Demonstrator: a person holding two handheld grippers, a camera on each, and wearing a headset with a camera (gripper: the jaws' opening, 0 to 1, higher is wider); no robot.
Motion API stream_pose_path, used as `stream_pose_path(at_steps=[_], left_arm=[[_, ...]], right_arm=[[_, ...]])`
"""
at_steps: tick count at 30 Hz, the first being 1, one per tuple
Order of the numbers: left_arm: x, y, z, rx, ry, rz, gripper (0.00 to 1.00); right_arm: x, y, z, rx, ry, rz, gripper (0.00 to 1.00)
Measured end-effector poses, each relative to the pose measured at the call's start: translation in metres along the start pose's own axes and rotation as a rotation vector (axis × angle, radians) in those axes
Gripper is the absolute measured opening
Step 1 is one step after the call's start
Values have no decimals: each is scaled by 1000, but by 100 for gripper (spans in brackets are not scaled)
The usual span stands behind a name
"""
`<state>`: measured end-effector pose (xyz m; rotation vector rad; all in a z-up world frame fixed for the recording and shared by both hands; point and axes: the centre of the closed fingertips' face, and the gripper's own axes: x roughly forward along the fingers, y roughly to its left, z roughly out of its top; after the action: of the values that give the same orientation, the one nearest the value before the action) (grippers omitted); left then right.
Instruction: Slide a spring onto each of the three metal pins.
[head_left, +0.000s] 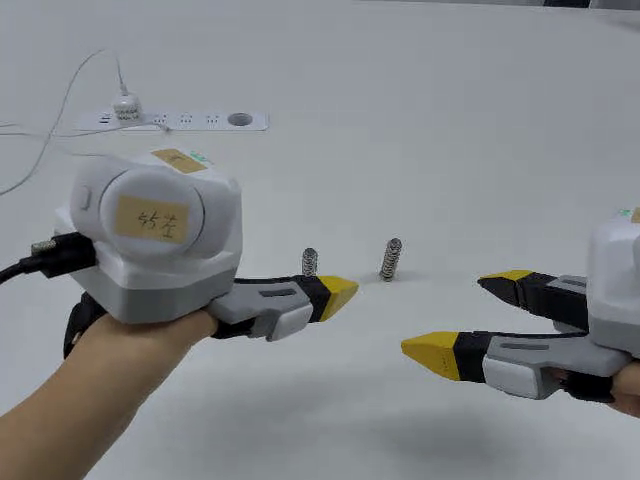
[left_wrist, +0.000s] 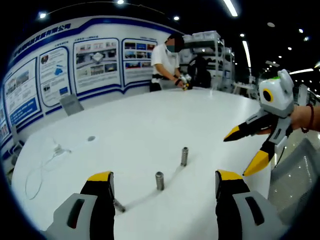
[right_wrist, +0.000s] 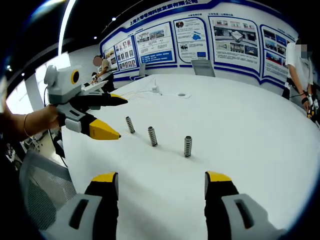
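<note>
Nearest, the left grey-and-white claw with yellow tips (left_wrist: 164, 176) is spread wide and empty. A tan sticker (head_left: 152, 218) on its housing bears handwritten characters I can't read. The right claw (head_left: 444, 314), lower right, gapes empty too. Beyond them, mid-frame, three small coiled metal springs (right_wrist: 152, 136) stand upright in a row on the white tabletop (head_left: 420, 150), long axes vertical. A white power strip (head_left: 185, 120) lies upper left.
</note>
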<state>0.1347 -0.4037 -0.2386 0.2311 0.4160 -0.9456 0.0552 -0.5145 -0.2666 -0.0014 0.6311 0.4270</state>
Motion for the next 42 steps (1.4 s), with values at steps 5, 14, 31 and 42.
stream_pose_path(at_steps=[5, 14, 31, 42], left_arm=[[-15, 5, -5, -19, -7, 18, 87], [-37, 15, -18, -54, 8, 56, 88], [-67, 18, -43, -131, 15, 79, 87], [-74, 15, -54, -158, 38, 61, 95]], right_arm=[[-2, 0, 1, -5, -4, -1, 73], [-6, 2, 1, -15, -11, 8, 74], [-9, 8, -4, -14, -14, 28, 81], [-8, 14, -9, -3, -16, 42, 87]])
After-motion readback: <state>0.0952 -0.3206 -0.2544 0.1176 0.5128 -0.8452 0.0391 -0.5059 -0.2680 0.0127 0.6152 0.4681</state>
